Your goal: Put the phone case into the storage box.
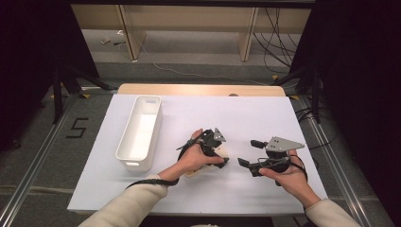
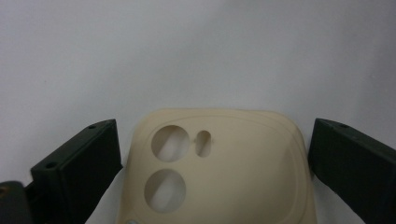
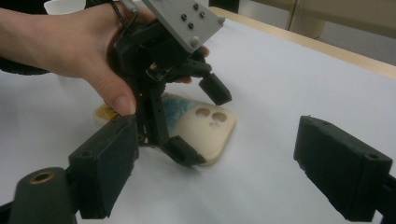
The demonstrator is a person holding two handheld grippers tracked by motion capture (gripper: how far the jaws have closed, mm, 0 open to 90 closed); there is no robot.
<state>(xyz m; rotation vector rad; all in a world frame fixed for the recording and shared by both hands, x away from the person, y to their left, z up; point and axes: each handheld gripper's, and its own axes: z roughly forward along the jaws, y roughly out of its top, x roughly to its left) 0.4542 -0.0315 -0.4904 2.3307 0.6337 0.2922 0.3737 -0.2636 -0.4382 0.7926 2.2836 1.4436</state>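
Tongs [image 2: 212, 163] astride phone case [image 2: 219, 168] edges

Bare table [image 1: 265, 118] beyond the phone case [image 1: 222, 153]; white bin [image 1: 141, 132] at left

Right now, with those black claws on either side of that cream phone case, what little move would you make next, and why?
Probably close the left gripper on the phone case. Its jaws stand either side of the case, with a gap showing at each edge, so nothing is gripped yet. The case lies flat on the white table; the right gripper waits open beside it, and the white bin stands further left.
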